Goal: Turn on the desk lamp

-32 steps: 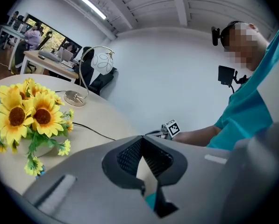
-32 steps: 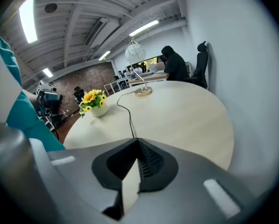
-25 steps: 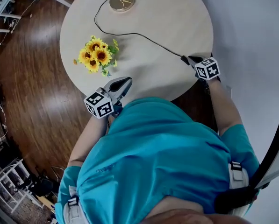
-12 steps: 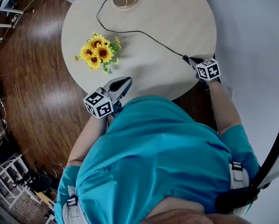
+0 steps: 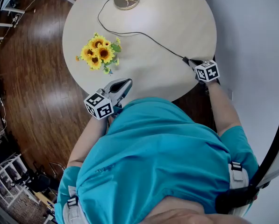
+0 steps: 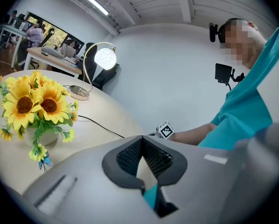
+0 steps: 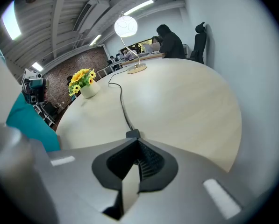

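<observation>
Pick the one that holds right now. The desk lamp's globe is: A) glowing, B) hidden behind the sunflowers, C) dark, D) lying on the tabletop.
A: in the right gripper view the globe shines bright white, held up above the lamp's base on the far side of the table.

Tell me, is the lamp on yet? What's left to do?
Done, it seems: the lamp's globe glows bright white. In hand: the right gripper sits with its jaws together, tips right at the black switch on the cord. The left gripper is shut on nothing, near the sunflowers. Left: probably just lifting the right gripper away.
</observation>
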`<state>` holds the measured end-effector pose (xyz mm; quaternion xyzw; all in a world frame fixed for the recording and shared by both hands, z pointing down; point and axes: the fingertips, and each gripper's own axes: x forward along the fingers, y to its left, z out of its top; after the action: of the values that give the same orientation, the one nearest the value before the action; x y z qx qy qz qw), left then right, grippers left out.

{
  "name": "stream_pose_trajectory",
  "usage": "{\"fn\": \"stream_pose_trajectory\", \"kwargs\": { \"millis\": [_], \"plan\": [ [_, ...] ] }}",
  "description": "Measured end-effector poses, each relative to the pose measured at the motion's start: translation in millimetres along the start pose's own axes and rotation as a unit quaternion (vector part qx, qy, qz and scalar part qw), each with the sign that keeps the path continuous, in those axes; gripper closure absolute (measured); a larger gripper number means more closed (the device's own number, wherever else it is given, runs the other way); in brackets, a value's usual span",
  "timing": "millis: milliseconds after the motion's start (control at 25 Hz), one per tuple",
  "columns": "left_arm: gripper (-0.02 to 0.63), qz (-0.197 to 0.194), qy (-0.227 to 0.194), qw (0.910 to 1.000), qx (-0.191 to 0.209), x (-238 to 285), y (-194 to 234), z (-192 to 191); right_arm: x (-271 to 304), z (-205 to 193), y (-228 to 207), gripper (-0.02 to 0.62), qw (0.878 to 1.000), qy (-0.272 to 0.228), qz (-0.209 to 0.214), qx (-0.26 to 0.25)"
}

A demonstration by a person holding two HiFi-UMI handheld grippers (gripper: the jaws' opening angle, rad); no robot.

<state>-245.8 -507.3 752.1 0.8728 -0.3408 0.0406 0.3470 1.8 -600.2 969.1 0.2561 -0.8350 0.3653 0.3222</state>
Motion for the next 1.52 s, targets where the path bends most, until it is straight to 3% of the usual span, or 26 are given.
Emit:
{"fn": "stream_pose_trajectory", "kwargs": {
  "millis": [760,1000,1240,1520],
  "plan": [
    [0.586,0.004,-0.011,0.9999,-0.003,0,2,0,0,2,-6,0.592,1.000,0.008,-0.004,0.008],
    [0.586,0.002,-0.027,0.9996,-0.009,-13,7,6,0,12,1,0.593,0.999,0.006,-0.025,-0.033],
    [0.586,-0.016,-0.056,0.9983,0.008,-64,14,14,-20,64,54,0.594,0.995,-0.065,-0.054,-0.044],
    [0.586,-0.042,-0.084,0.9955,0.015,-134,17,28,-53,131,174,0.594,0.984,-0.155,-0.041,-0.076]
  ]
}}
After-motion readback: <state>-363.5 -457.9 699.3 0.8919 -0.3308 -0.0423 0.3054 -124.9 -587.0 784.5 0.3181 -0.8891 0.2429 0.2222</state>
